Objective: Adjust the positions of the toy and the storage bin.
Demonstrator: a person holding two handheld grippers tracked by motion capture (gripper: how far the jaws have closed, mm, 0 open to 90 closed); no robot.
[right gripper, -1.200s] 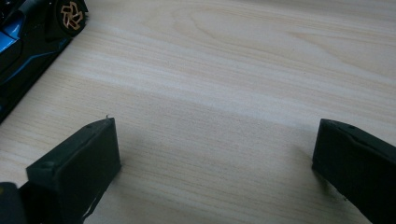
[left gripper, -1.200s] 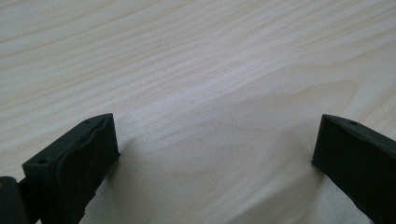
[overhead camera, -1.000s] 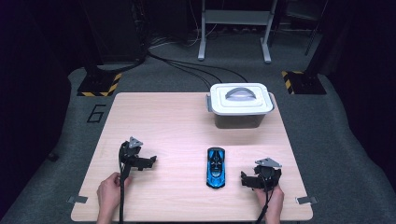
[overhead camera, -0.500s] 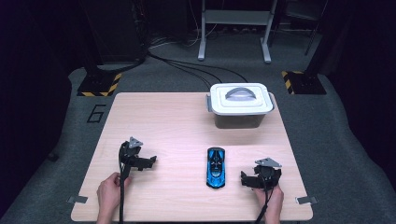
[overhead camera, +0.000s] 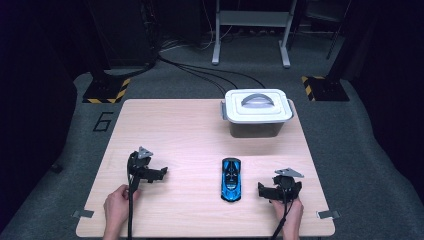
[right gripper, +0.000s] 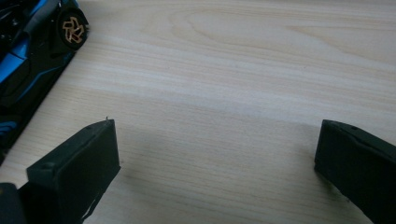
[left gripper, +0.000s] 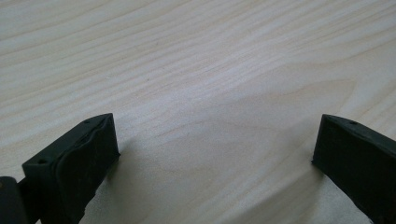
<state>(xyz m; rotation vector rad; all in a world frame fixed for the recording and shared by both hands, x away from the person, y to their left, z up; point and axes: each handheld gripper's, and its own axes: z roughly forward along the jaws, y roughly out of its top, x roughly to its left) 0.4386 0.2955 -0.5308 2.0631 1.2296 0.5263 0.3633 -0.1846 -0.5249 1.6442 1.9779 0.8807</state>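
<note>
A blue and black toy car (overhead camera: 231, 178) lies on the wooden table (overhead camera: 190, 135), near its front edge. My right gripper (overhead camera: 264, 190) rests on the table just right of the car, held by a hand, and stands open with bare wood between its jaws. In the right gripper view the toy car (right gripper: 32, 51) fills the upper left corner, beside the open right gripper (right gripper: 217, 163). My left gripper (overhead camera: 159, 174) sits at the front left, well away from the car. The left gripper (left gripper: 215, 158) is open over bare wood.
A white lidded box with a grey handle (overhead camera: 256, 111) stands at the table's back right. Cables (overhead camera: 200, 70) and a metal stand (overhead camera: 250, 30) lie on the floor beyond the table. A painted 6 (overhead camera: 103, 121) marks the floor at left.
</note>
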